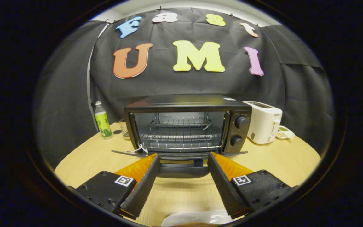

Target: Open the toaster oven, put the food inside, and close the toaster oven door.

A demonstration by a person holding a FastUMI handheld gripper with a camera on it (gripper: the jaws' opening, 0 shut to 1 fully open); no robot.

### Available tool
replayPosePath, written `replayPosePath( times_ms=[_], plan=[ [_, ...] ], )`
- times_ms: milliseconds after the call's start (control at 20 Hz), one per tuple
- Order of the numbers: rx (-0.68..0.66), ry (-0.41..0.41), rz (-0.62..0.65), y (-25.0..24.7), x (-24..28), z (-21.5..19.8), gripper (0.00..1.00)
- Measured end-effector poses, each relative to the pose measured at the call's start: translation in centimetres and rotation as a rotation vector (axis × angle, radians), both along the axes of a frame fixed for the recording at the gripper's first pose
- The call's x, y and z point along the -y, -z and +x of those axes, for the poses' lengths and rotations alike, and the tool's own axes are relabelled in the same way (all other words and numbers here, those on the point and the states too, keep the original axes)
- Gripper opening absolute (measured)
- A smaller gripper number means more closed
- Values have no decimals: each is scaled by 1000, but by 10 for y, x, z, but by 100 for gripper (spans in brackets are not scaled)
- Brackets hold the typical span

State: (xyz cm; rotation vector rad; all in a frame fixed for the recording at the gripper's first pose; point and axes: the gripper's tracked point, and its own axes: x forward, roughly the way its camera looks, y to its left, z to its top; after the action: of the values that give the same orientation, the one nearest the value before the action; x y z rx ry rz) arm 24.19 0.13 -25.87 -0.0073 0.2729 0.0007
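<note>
— Gripper (184,157) first: what are its two fingers doing?

— Spread wide, holding nothing. Both are long ridged bars, and their tips reach the front edge of the toaster oven's (187,124) lowered door (181,164). The door handle (184,171) sits in the gap between them, touching neither as far as I can see.

— So the oven is open?

— Yes, the door is folded down flat toward the fingers. It is one boxy black oven, just ahead of the fingertips on a round, pale wood-grain table (282,157). Inside I count one wire rack (180,137), thin metal bars running across. Two round knobs (241,122) are stacked on the right panel.

— And the food?

— Something pale and rounded, maybe one white dish (197,218), lies on the table behind the fingertips, low between the finger bases. It is too blurred to say what it holds.

— Anything else around?

— One white plastic toaster (264,121) stands right of the oven, near it. A small white dish (285,133) sits just past that. Left of the oven stands one clear bottle (102,121) with a green label, upright, and a small wire basket (124,128) is tucked against the oven's left side.
</note>
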Motion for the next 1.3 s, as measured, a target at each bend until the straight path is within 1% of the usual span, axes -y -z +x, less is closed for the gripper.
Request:
replayPosePath(
  times_ms=[100,250,400,550,700,850,1000,1100,1300],
  plan=[
    [-47,-5,6,8,0,-6,99],
    [-158,1,29,29,0,-14,99],
    [-203,-19,63,37,-6,-21,98],
    [-260,-27,47,49,-9,-28,98],
    [-217,-36,25,38,-8,-37,98],
    [-180,-60,19,23,-9,-57,99],
    [-121,-43,-10,8,1,-84,100],
    [-86,-30,-24,5,9,-101,100],
    [-62,-35,-20,14,17,-131,100]
  ],
)
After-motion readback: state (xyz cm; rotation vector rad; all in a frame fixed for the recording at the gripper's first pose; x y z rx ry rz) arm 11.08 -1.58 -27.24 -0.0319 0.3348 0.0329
